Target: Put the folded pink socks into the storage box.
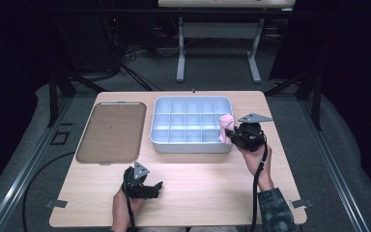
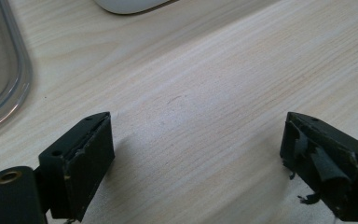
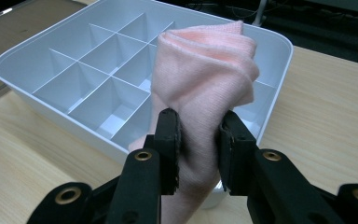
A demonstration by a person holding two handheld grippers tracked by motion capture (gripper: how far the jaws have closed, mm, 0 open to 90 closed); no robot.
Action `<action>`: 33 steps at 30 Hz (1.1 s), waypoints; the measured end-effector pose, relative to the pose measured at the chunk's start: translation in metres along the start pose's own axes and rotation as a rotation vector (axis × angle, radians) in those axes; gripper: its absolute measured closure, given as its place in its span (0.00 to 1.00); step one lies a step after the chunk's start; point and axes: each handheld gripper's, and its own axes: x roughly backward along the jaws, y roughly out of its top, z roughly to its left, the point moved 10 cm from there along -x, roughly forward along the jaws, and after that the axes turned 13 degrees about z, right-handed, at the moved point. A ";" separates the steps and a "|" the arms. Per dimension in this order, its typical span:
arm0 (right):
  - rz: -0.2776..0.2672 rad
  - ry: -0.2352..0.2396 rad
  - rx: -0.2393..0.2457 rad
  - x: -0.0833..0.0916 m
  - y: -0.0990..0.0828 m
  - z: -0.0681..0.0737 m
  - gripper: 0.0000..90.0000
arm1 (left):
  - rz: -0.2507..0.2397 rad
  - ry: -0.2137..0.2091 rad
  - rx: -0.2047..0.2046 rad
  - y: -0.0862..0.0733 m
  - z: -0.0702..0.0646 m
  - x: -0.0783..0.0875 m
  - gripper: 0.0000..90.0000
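A folded pink cloth (image 3: 205, 79) stands pinched between the jaws of my right gripper (image 3: 199, 140), which is shut on it. In the high view the pink cloth (image 1: 226, 126) hangs over the right end of the white divided tray (image 1: 192, 145), with my right gripper (image 1: 233, 134) beside the tray's right wall. The white divided tray (image 3: 37, 53) holds several bare compartments. My left gripper (image 1: 150, 188) rests low over the table near the front edge, open. Bare wood lies between the spread jaws of the left gripper (image 2: 196, 158).
A brown flat tray (image 1: 108, 131) lies left of the white tray, and its clear rim (image 2: 21, 79) shows in the left gripper view. The wooden table (image 1: 198, 188) is bare along the front. Cables trail from both grippers toward the person.
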 end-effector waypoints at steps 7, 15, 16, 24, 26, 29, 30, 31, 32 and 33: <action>0.024 -0.035 0.002 -0.013 0.007 -0.010 0.80 | 0.012 -0.009 -0.005 -0.001 -0.001 -0.001 0.07; 0.079 -0.089 0.021 -0.039 0.005 -0.016 0.80 | 0.010 -0.007 -0.011 0.000 -0.001 -0.001 0.07; 0.085 -0.098 0.020 -0.042 0.005 -0.017 0.80 | 0.011 -0.008 -0.010 0.000 -0.001 -0.001 0.07; 0.162 -0.144 0.045 -0.064 -0.005 -0.020 0.79 | 0.010 -0.005 -0.014 0.000 -0.001 0.000 0.07; 0.176 -0.146 0.052 -0.067 -0.008 -0.020 0.79 | 0.008 -0.005 -0.011 0.000 -0.001 0.000 0.07; 0.185 -0.155 0.055 -0.070 -0.010 -0.019 0.78 | 0.009 -0.003 -0.014 0.000 -0.001 0.000 0.07; 0.184 -0.153 0.060 -0.070 -0.011 -0.019 0.78 | 0.008 -0.004 -0.012 0.000 -0.001 0.000 0.07; 0.193 -0.154 0.061 -0.071 -0.011 -0.019 0.78 | 0.006 -0.003 -0.009 0.000 -0.001 0.000 0.07; 0.195 -0.156 0.064 -0.071 -0.012 -0.018 0.78 | 0.007 -0.002 -0.013 0.000 -0.001 0.000 0.07; 0.202 -0.160 0.069 -0.072 -0.012 -0.018 0.78 | 0.007 -0.003 -0.011 0.000 -0.001 0.000 0.07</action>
